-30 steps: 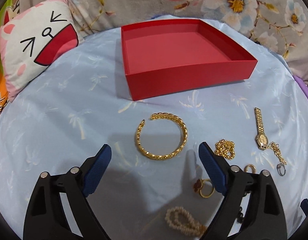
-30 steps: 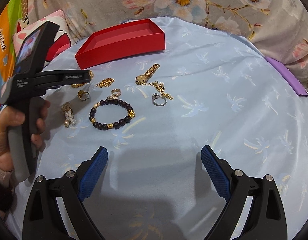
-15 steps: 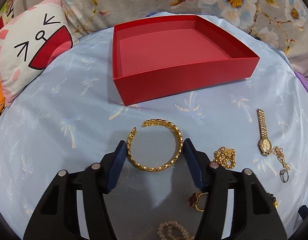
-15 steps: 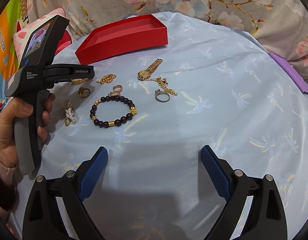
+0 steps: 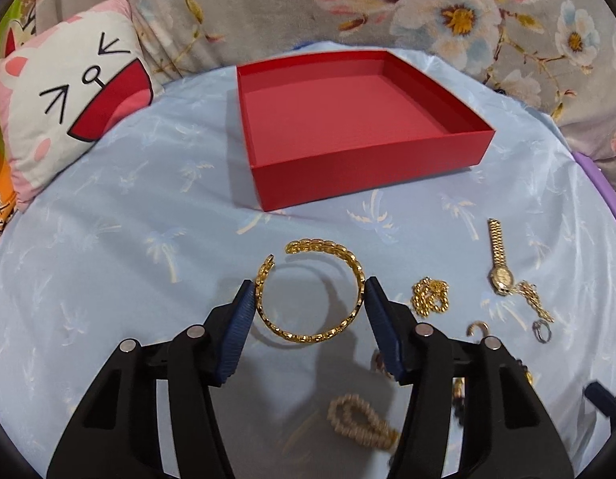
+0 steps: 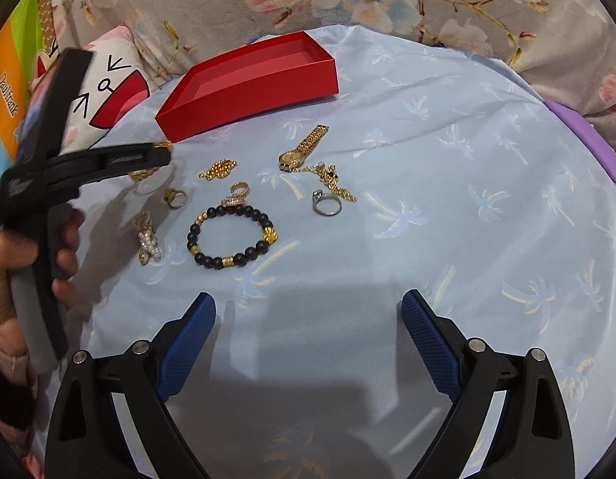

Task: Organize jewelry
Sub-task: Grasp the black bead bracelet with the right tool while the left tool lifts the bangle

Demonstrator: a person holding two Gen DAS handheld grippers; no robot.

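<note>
The open gold link-pattern cuff bangle point(image 5: 312, 293) sits just in front of the shallow red cardboard box point(image 5: 372, 173), clamped across its widest span by the left gripper point(image 5: 310, 299). It looks light, stiff and slick, so the blue pads belong on opposite sides, away from the gap. A second ago those jaws stood wide around it. The right gripper point(image 6: 308, 319) hangs open, empty, well short of the box

- The box point(image 5: 372, 183) sits on the bed point(image 5: 108, 279), behind the bangle point(image 5: 312, 291).
- The watch point(image 5: 499, 263) lies right of the bangle, the chain point(image 5: 430, 295) between them.
- The cushion point(image 5: 68, 107) lies left of the box.
</note>
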